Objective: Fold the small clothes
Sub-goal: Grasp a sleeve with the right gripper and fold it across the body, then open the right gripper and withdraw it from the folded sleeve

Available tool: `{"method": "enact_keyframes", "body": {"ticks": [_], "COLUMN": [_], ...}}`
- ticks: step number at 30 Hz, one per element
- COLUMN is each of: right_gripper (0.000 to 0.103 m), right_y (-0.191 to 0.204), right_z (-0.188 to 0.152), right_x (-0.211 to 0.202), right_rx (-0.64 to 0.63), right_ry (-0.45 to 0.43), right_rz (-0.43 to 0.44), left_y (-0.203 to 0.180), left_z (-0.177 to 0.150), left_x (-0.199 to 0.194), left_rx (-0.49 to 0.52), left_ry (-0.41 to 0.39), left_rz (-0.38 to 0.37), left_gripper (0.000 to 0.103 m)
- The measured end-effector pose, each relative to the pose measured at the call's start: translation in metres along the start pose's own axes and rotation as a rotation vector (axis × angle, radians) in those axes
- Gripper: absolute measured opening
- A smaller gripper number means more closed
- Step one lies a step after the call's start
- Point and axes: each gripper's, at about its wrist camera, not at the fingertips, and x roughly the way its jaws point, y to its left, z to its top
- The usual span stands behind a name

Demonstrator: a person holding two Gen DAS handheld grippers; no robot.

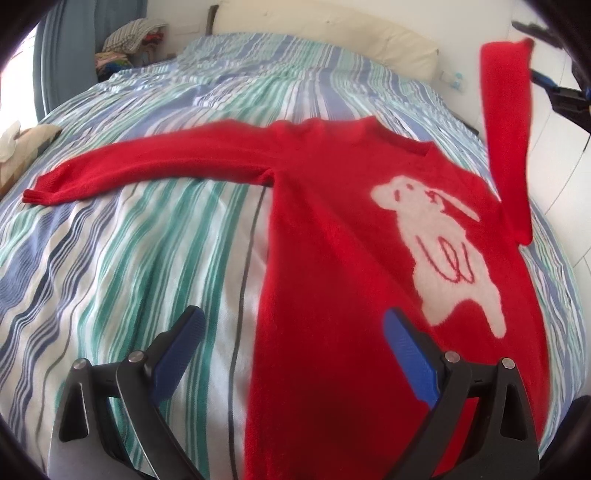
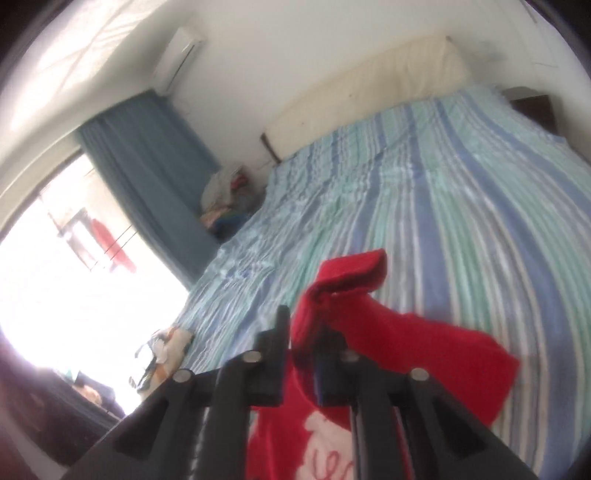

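Lying face-up on the striped bed, the red sweater is our landmark: body spread flat, white bunny motif on its chest, neckline toward the cream headboard.

Its one sleeve stretches flat across the bed, away from the body toward the window side. The other sleeve is lifted off the bed, rising from the shoulder w/ the cuff up in the air.

Right gripper has that raised sleeve between its fingers just below the cuff; jaws stand narrow w/ the red knit in the gap. View is blurred, so we can't tell for sure whether the pads press on it, but the sleeve hangs from there.

Left gripper hovers over the sweater's hem end, jaws wide apart, nothing in them; one blue pad is above the red knit, the other above the bed beside the sweater's side edge.

Beyond the sweater's neckline, a clothes pile sits by the blue curtain.
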Motion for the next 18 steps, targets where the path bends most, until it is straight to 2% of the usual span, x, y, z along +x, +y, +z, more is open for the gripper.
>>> {"method": "enact_keyframes", "body": {"ticks": [1,2,5,9,13,15,16,18], "right_gripper": [0.073,0.086,0.086,0.086,0.086,0.086,0.085,0.079], "right_y": [0.006,0.008,0.001,-0.04,-0.098,-0.13,-0.148,-0.183], "right_z": [-0.008,-0.018,-0.037,-0.042,-0.055,-0.079,-0.094,-0.12], "right_x": [0.02,0.033,0.038,0.021,0.031,0.04,0.043,0.045], "right_rx": [0.009,0.024,0.043,0.071,0.137,0.182,0.21,0.234], "right_ry": [0.063,0.094,0.097,0.098,0.203,0.27,0.3,0.352], "right_rz": [0.036,0.062,0.08,-0.02,-0.089,-0.122,-0.161,-0.306], "left_y": [0.001,0.001,0.003,0.003,-0.001,-0.003,-0.003,-0.005], "left_z": [0.0,0.0,0.001,0.002,0.0,-0.002,-0.003,-0.004], "left_x": [0.0,0.0,0.0,0.004,0.009,0.011,0.012,0.014], "left_rx": [-0.001,-0.003,-0.015,-0.031,-0.016,-0.003,0.003,0.014], "left_ry": [0.001,0.001,0.0,0.018,0.027,0.03,0.033,0.041], "left_rz": [0.003,0.003,-0.004,-0.014,0.004,0.016,0.021,0.031], "left_gripper": [0.098,0.098,0.098,0.098,0.098,0.098,0.098,0.098]}}
